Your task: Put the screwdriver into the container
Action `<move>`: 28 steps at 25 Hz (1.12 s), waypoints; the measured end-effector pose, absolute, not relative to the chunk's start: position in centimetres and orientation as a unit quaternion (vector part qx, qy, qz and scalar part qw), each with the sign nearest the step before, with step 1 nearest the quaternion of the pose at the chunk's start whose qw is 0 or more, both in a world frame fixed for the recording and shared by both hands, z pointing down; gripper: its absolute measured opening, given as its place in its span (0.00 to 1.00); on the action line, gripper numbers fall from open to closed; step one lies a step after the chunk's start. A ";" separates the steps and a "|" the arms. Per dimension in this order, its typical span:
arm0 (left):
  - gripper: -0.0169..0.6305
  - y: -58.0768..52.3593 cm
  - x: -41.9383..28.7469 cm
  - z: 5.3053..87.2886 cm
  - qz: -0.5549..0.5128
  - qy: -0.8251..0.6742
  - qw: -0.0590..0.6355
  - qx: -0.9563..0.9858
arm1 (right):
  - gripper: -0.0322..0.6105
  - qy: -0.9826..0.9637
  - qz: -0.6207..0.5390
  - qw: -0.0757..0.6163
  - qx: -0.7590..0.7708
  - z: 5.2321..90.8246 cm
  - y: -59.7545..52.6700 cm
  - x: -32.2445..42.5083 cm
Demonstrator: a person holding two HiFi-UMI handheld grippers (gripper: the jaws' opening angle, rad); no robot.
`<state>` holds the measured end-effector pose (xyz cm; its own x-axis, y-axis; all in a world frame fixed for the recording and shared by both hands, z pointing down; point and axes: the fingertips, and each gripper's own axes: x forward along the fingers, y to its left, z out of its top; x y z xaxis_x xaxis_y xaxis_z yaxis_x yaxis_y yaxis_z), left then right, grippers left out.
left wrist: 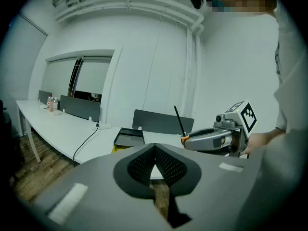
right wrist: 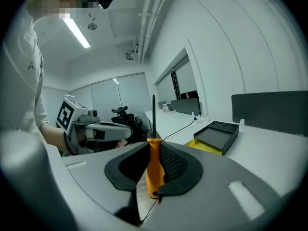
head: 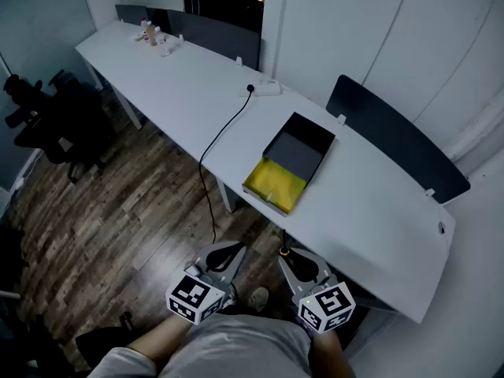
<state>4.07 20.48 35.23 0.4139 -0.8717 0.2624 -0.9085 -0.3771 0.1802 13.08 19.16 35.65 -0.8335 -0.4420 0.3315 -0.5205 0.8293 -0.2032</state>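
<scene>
An orange-handled screwdriver (right wrist: pixel 154 167) with a black shaft stands upright between the pads of my right gripper (right wrist: pixel 153 150), which is shut on the handle. In the head view that gripper (head: pixel 287 257) hovers over the floor just short of the white table's (head: pixel 378 211) front edge, the screwdriver (head: pixel 283 250) pointing toward the table. The container (head: pixel 303 122) is an open black box with a yellow part (head: pixel 276 183) at its near end, lying on the table beyond both grippers. My left gripper (head: pixel 228 250) hangs beside the right one, its pads (left wrist: pixel 144 162) meeting with nothing between them.
A black cable (head: pixel 224 136) runs from a socket block (head: pixel 268 87) over the table's front edge. Dark partition panels (head: pixel 394 136) line the table's back. Small bottles (head: pixel 150 34) stand at the far left end. An office chair (head: pixel 55 124) sits on the wooden floor.
</scene>
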 end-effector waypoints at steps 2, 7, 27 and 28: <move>0.03 20.7 3.8 35.3 0.064 -0.538 0.150 0.827 | 0.18 -0.947 0.143 0.138 0.253 35.6 19.3 12.8; 0.03 21.0 3.1 35.3 0.060 -0.538 0.153 0.827 | 0.18 -0.947 0.139 0.141 0.254 35.6 19.5 12.2; 0.03 21.8 -0.3 35.5 0.052 -0.523 0.149 0.838 | 0.19 -0.948 0.142 0.116 0.261 34.5 20.6 8.3; 0.03 21.9 -0.5 35.6 0.052 -0.523 0.150 0.838 | 0.19 -0.947 0.142 0.115 0.263 34.5 20.8 8.1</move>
